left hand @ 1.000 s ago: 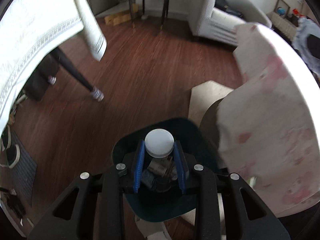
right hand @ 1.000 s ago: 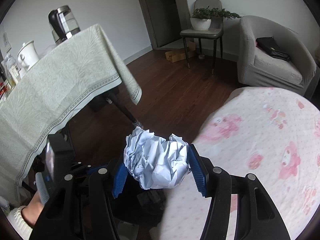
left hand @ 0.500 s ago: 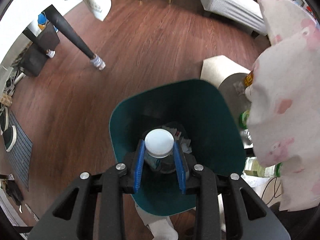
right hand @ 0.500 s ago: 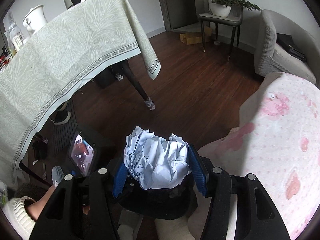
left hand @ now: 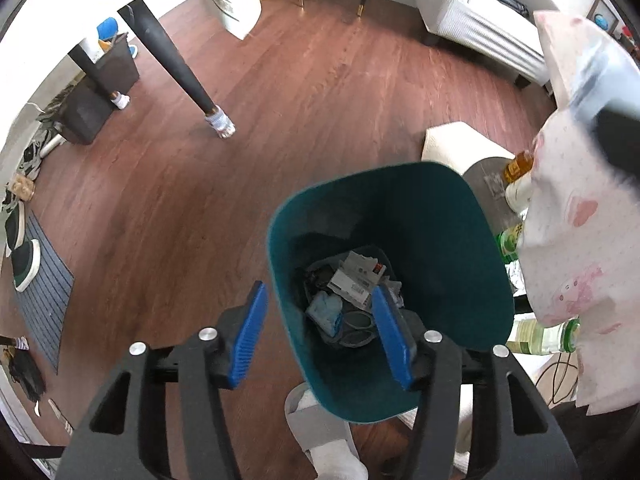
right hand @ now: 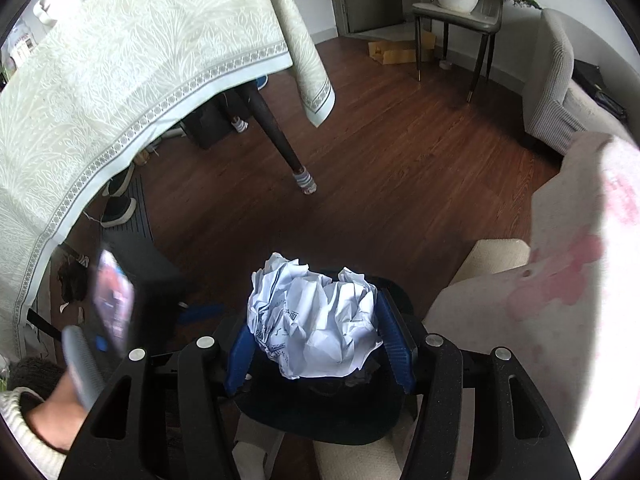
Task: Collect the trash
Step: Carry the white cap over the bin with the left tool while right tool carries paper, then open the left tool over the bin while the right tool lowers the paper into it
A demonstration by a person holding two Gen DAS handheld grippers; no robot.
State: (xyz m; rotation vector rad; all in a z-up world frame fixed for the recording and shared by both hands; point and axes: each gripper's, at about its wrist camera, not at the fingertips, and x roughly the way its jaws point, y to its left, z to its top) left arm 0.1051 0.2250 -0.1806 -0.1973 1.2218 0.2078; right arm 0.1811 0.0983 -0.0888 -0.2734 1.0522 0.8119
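A teal trash bin (left hand: 460,240) stands on the wood floor and holds paper scraps, a blue wad and dark items. My left gripper (left hand: 320,332) is open and empty above the bin's near left rim, with its right finger over the opening. My right gripper (right hand: 316,336) is shut on a crumpled white paper ball (right hand: 316,324) and holds it over the bin's dark opening (right hand: 320,420). The left gripper shows blurred at the left of the right wrist view (right hand: 100,320).
A table with a pale green cloth (right hand: 120,80) and dark legs (left hand: 180,72) stands to the left. A pink-patterned cloth (left hand: 568,240) hangs at the right, with bottles (left hand: 536,332) beside the bin. A cream stool (left hand: 456,144), an armchair (right hand: 560,92) and shoes on a mat (left hand: 24,252) are nearby.
My left gripper has opened and the white-capped bottle it held is gone from its fingers. Both grippers have moved down over the bin; the right one still holds the paper ball.
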